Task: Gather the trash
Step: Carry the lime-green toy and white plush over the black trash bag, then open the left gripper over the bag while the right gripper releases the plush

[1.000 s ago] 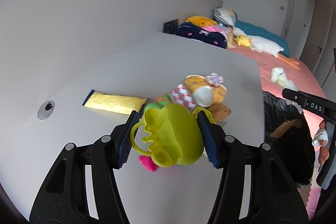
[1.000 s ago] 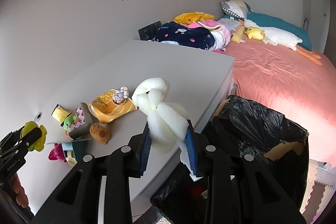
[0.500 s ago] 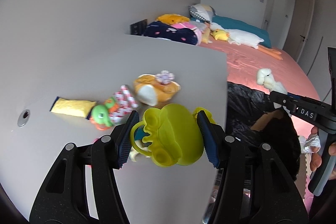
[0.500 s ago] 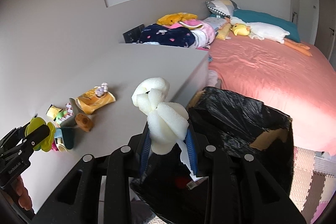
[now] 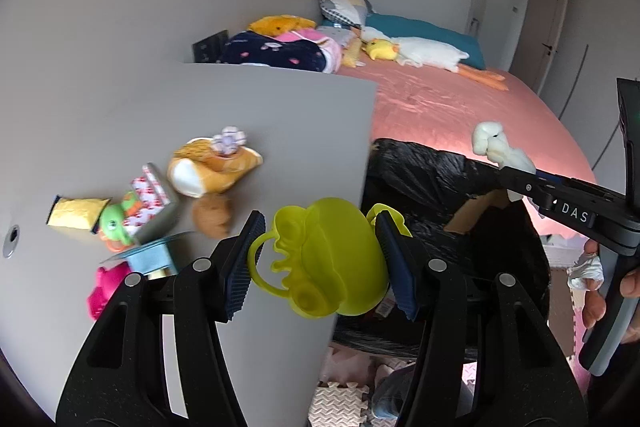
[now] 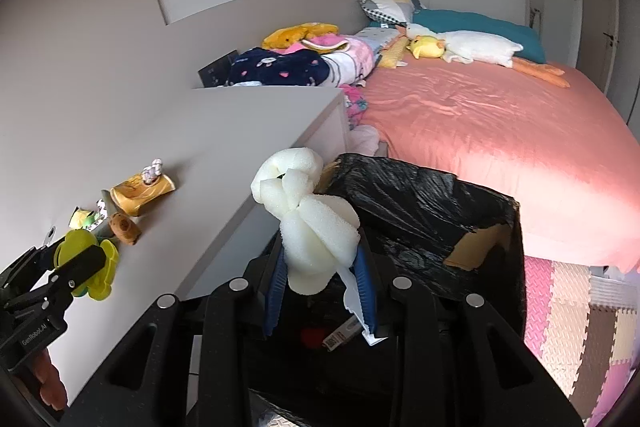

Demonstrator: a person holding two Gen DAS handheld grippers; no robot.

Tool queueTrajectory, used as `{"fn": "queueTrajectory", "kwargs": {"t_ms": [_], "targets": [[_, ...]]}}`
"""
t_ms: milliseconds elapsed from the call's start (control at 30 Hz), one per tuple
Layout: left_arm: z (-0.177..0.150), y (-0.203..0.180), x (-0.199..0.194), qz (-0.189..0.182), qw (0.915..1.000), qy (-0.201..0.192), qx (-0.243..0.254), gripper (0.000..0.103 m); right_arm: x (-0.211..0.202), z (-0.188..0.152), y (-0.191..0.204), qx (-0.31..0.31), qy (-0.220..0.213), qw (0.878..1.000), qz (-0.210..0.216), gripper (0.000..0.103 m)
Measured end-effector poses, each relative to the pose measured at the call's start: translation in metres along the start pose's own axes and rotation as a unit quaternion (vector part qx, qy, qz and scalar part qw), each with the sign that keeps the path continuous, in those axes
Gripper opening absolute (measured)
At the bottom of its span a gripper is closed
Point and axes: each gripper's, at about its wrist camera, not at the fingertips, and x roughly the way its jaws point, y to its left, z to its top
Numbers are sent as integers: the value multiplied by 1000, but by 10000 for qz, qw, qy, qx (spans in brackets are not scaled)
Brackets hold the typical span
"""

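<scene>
My left gripper (image 5: 320, 259) is shut on a yellow-green plastic toy piece (image 5: 324, 267) and holds it over the grey table's right edge (image 5: 352, 227), next to the black trash bag (image 5: 440, 195). My right gripper (image 6: 320, 287) is shut on a knotted white foam piece (image 6: 308, 223), with a white paper scrap (image 6: 354, 301) at its right finger, above the open trash bag (image 6: 420, 211). The left gripper with the yellow-green piece (image 6: 86, 263) shows at the lower left of the right wrist view. The right gripper with the foam (image 5: 500, 147) shows at the right of the left wrist view.
Several small items lie on the table: an orange pouch (image 5: 212, 167), a yellow packet (image 5: 76, 213), a green toy (image 5: 116, 221), a brown toy (image 5: 212, 215), a blue tub (image 5: 152, 257) and a pink piece (image 5: 106, 285). A pink bed (image 6: 500, 139) with plush toys stands behind the bag. Foam mats (image 6: 580, 315) cover the floor.
Both grippers moved right, away from the table. The left one now hangs over the table edge by the bag. The right one came over the bag's opening. Both kept their grip.
</scene>
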Motion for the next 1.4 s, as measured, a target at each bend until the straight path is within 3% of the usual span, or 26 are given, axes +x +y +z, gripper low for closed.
{"fn": "queueTrajectory", "kwargs": {"t_ms": [1033,1067,1133,1167,1200,1267,1400], "targets": [[19,-94,47,-840,9928,425,736,56,-30,-12,-89,698,-132,9946,-761,34],[19,-97,50,-910,9916,505,764,57,-29,-12,-91,730,-123,9940,-802,39],[21,-99,59,-993,9901,661,744,80,-28,-10,-95,780,-101,9926,-924,62],[22,-98,63,-942,9911,666,670,97,-29,-10,-97,873,-202,9901,-1080,78],[22,-98,64,-875,9921,643,636,97,-32,-10,-100,954,-305,9878,-1195,84],[23,-97,68,-607,9942,650,607,97,-36,-11,-105,1135,-472,9840,-1290,84],[23,-90,69,-584,9944,693,543,97,-37,-11,-111,1231,-486,9832,-1254,84]]}}
